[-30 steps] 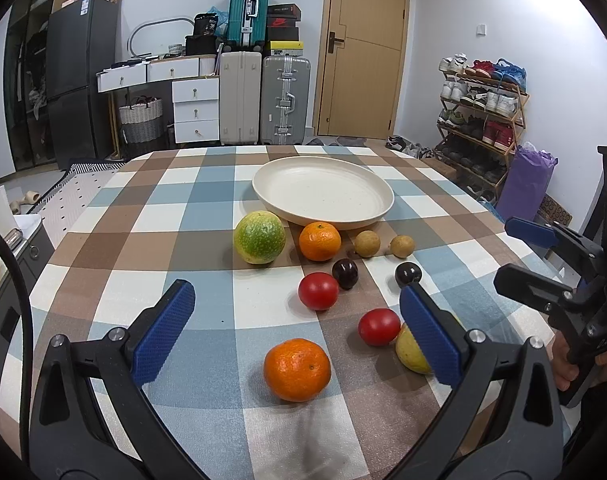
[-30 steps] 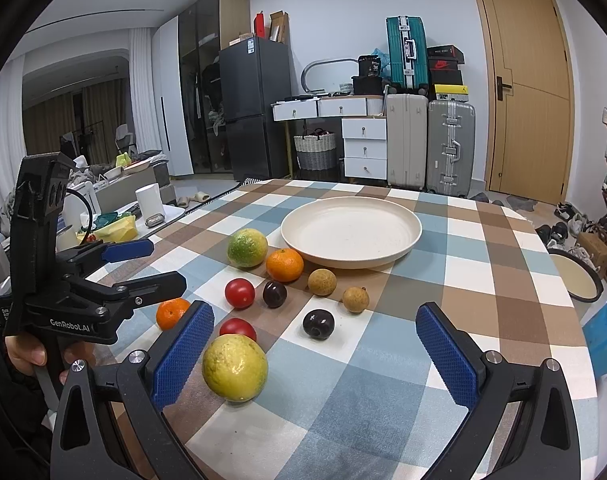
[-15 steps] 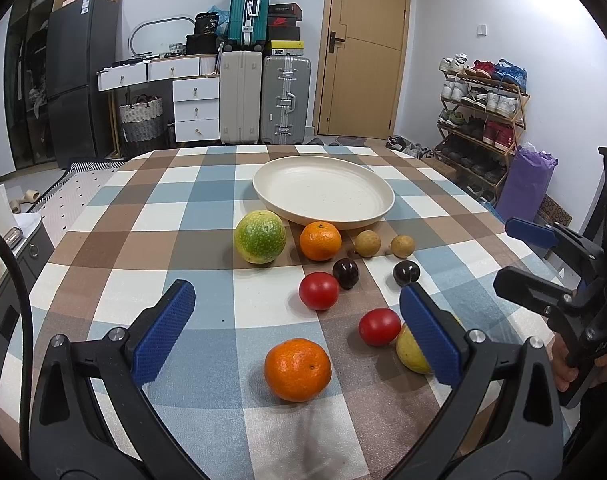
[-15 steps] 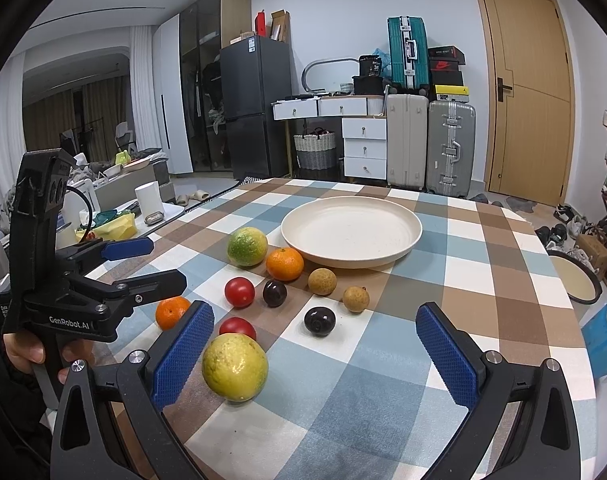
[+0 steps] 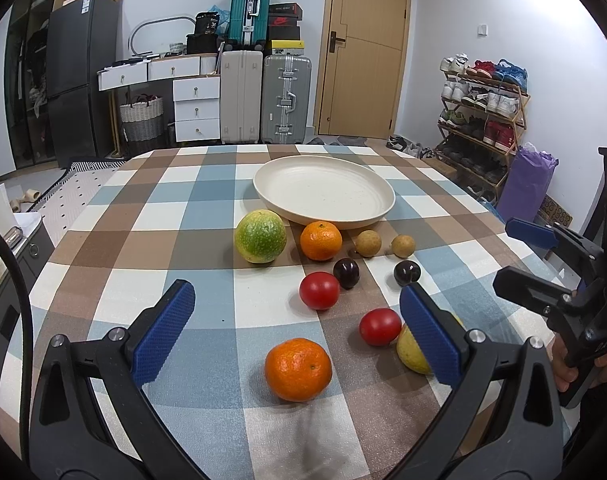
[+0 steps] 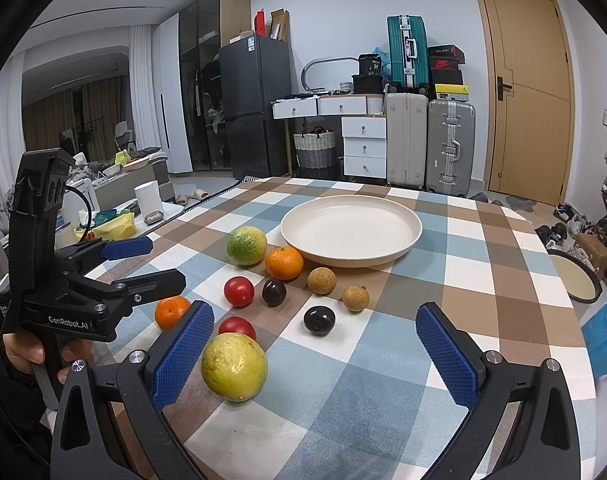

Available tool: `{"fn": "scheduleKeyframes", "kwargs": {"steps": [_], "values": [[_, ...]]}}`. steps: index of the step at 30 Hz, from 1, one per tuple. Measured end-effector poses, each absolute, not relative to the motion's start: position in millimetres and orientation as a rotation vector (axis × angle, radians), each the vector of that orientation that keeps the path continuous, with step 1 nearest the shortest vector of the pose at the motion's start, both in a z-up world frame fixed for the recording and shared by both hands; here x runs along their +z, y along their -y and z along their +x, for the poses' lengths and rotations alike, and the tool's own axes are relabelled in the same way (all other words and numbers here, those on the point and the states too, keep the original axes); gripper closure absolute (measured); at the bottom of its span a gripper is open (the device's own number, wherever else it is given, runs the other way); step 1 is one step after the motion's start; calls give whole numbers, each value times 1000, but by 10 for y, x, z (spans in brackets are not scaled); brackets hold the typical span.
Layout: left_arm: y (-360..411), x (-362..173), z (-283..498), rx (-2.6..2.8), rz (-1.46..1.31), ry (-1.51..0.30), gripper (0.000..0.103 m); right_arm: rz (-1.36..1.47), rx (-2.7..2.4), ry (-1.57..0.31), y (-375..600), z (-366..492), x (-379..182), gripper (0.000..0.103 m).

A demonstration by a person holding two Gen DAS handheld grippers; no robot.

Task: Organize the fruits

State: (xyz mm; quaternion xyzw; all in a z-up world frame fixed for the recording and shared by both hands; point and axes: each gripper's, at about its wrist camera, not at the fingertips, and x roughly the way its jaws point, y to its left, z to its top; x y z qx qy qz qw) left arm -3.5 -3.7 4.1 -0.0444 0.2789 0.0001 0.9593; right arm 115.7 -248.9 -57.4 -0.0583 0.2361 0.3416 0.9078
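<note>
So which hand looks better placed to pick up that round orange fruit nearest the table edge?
The left. Its open tongs point almost straight at the near round orange fruit, while the right tongs sit by the round yellow fruit.

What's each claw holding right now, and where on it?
Nothing. The left claw and right claw are both open above the table; all fruit, including the near orange, lies loose.
</note>
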Motion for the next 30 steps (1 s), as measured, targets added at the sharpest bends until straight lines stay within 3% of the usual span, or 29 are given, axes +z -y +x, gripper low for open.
{"fn": "scheduleKeyframes", "kwargs": {"steps": [17, 30], "values": [[18, 23, -16, 14, -99, -576, 1, -124, 658, -510, 2511, 1195, -578, 0], [46, -70, 79, -10, -62, -660, 1, -180, 722, -698, 2323, 1242, -704, 0]]}}
